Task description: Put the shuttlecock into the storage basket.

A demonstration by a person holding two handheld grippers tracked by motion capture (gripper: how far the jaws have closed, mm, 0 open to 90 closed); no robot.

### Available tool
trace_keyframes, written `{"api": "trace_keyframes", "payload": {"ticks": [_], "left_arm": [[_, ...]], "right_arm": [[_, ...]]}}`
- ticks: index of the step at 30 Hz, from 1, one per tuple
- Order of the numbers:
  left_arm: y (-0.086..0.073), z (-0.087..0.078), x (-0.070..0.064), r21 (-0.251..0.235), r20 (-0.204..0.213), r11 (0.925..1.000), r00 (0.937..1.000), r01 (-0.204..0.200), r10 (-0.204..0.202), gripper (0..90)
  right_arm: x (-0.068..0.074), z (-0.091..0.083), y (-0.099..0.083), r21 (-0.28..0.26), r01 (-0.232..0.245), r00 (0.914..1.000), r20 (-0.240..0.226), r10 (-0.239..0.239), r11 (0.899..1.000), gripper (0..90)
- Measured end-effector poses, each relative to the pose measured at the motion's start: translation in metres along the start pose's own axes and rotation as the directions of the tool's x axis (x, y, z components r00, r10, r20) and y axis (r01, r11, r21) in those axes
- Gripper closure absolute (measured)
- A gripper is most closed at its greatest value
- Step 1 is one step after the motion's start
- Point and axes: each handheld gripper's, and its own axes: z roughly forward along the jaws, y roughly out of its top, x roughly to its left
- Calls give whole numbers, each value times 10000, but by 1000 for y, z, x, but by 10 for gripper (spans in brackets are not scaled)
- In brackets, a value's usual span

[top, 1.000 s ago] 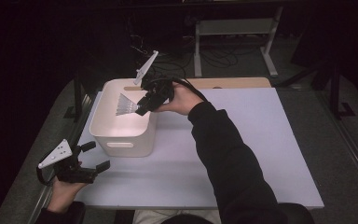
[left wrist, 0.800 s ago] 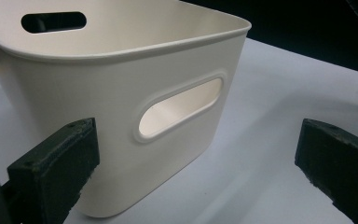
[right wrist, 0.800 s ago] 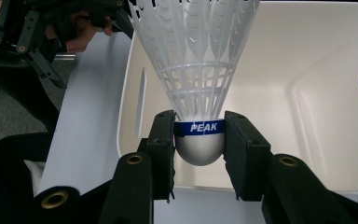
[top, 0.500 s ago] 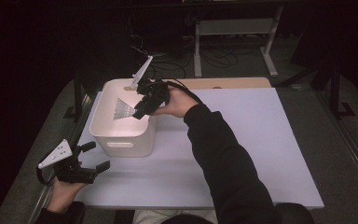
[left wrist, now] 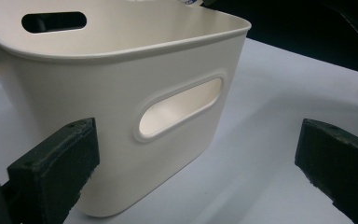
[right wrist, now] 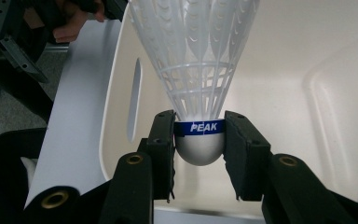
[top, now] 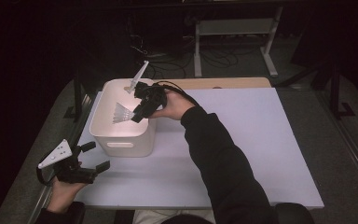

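A white plastic shuttlecock with a rounded white cork-shaped base and a slotted, flaring skirt (right wrist: 196,70) is clamped in the right gripper (right wrist: 199,140), whose two black jaws press on either side of the base, right at the blue band that reads "PEAK" in white capitals. It hangs over the open mouth of the cream-white plastic bin with oval handle cut-outs (top: 107,135), skirt pointing toward the bin's inner wall and not touching it. Such a shuttlecock is very light, and its thin skirt would likely bend or crack under a squeeze, so the firm base is the sensible place to grip; the smooth dome could slip if the hold were loose. The left gripper (top: 85,161) waits on the pale desk (top: 261,140) just in front of the bin's near wall, jaws spread wide with nothing between them, facing the bin's handle slot.
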Motion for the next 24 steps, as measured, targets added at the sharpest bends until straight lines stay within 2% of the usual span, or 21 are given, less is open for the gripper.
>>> {"api": "trace_keyframes", "payload": {"ticks": [24], "left_arm": [[0,0,0,0,-8,10000,10000,-13,13,0]], "right_arm": [[-1,21,-4,347,-37,9997,-233,46,9994,638]]}}
